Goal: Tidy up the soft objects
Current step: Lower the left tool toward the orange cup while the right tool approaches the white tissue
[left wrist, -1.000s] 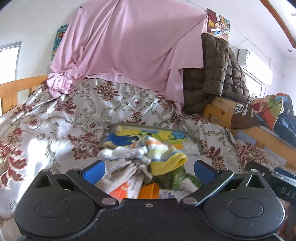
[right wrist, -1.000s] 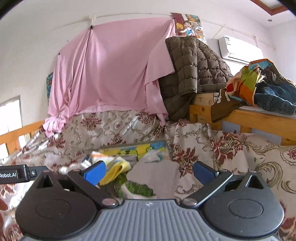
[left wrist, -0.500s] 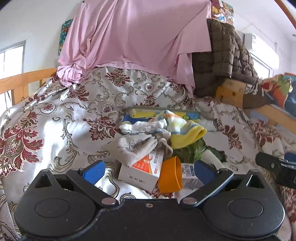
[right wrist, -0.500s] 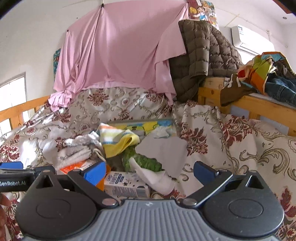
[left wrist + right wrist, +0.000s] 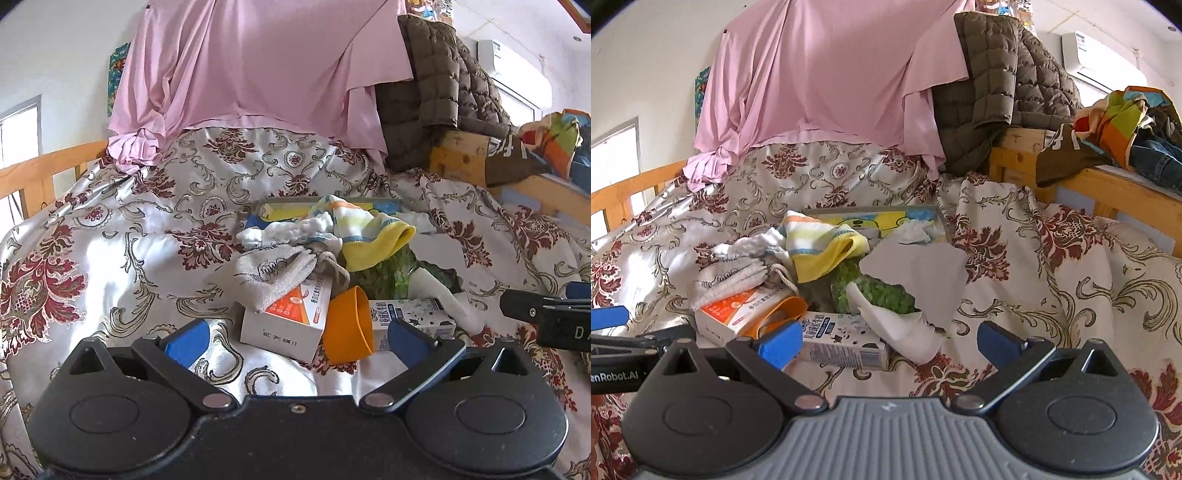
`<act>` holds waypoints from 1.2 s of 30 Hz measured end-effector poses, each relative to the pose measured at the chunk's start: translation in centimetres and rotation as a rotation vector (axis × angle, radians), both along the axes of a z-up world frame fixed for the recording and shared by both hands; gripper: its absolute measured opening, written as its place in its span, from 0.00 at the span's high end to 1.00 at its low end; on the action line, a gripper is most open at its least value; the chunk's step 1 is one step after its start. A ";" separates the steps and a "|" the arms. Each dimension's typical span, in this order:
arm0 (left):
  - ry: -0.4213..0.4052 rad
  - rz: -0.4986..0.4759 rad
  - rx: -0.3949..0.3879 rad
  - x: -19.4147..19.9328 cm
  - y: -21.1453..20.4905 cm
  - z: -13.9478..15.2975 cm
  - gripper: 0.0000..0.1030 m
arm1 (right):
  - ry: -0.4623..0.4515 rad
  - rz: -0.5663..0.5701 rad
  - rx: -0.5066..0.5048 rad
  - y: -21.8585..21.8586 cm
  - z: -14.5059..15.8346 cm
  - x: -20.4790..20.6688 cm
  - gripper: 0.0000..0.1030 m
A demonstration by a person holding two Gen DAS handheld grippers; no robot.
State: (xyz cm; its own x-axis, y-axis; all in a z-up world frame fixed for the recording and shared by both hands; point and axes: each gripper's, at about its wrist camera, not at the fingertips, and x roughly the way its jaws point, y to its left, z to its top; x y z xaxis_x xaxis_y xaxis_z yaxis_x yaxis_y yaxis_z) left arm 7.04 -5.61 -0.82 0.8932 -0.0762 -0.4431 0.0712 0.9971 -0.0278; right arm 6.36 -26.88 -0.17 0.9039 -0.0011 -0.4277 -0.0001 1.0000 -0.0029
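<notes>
Floral bedspread point(image 5: 110, 258) under a mixed heap. Grey sock point(image 5: 273, 273) draped over orange-and-white box point(image 5: 288, 321), dead ahead of left gripper point(image 5: 295, 338) — jaws wide apart, empty. Long axis slanting left-down. Right gripper point(image 5: 890, 343) likewise agape, nearer the milk carton point(image 5: 842, 341) — left probably better placed.

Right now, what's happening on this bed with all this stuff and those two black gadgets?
A person is holding two hand-held grippers over a heap on the flowered bedspread, about to sort the soft things. The left gripper and right gripper both have their jaws open and hold nothing. The heap mixes a striped yellow sock and a grey sock with an orange cup, a medicine box and a milk carton.
</notes>
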 end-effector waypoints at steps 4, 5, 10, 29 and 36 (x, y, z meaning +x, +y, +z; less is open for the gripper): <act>0.005 -0.007 0.012 0.0 -0.1 -0.2 0.01 | 0.015 0.003 -0.007 0.1 -0.1 0.2 0.00; 0.008 -0.008 0.015 0.0 -0.1 -0.3 0.01 | 0.020 0.004 -0.009 0.1 -0.2 0.3 0.00; 0.014 -0.008 0.029 0.0 -0.2 -0.6 0.01 | 0.045 0.007 -0.018 0.3 -0.4 0.7 0.00; 0.048 -0.004 0.141 1.3 -0.7 -2.5 0.01 | 0.165 0.025 -0.034 1.1 -2.1 2.9 0.00; 0.047 -0.046 0.196 2.2 -1.6 -2.9 0.01 | 0.207 0.013 -0.005 0.6 -2.6 3.8 0.00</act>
